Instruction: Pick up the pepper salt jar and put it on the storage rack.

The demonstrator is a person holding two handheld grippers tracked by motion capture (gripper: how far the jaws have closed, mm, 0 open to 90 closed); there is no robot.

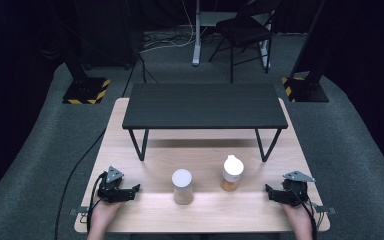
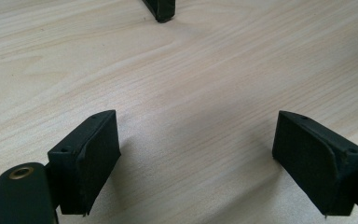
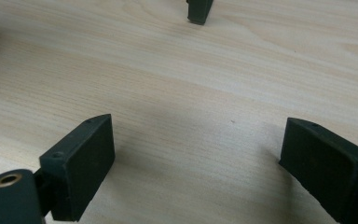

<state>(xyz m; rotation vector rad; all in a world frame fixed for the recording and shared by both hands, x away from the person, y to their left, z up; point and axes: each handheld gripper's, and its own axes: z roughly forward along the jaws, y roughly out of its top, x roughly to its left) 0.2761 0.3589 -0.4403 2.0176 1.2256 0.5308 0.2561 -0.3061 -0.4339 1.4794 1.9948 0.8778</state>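
Note:
Two containers stand on the light wooden table (image 1: 145,212): a pale jar with a flat white lid (image 1: 182,186) near the middle, and a bottle with a white cap and orange-brown contents (image 1: 232,173) to its right. My left gripper (image 1: 133,191) rests low at the table's left and points right toward the jar; its jaws are open with bare wood between them (image 2: 198,140). My right gripper (image 1: 269,192) rests at the table's right and points left toward the bottle, also open and holding nothing (image 3: 198,135). A hand holds each gripper from the near edge.
A low black shelf on thin black legs (image 1: 205,105) spans the far half of the table. One of its feet (image 2: 161,9) shows ahead of the left jaws, another foot (image 3: 199,11) ahead of the right jaws. Cables, stands and a chair (image 1: 242,30) sit on the grey floor beyond.

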